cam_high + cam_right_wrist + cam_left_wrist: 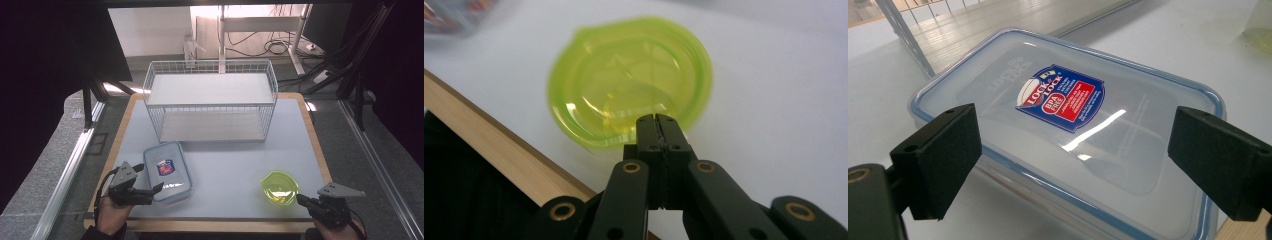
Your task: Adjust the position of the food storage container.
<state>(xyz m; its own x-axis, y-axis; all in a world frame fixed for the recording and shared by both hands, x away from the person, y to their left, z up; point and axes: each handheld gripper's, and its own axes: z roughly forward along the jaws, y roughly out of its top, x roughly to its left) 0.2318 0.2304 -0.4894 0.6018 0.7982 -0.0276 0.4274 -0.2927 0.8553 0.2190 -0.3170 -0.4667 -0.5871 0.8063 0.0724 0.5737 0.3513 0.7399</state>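
From above, the clear lidded box lies front-left on the desk, the green bowl front-right, a wire rack behind both. The left hand-held gripper gapes wide over the box's lid. The right hand-held gripper is pinched closed on nothing, at the bowl's near rim.

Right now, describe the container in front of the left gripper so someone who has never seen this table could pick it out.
Start at the white wire rack at the back of the table, then come toward the near left corner. There lies a flat rectangular clear box with a blue-rimmed lid, just ahead of the open left gripper. Unlike the round green bowl at the right, it carries a red and blue label.
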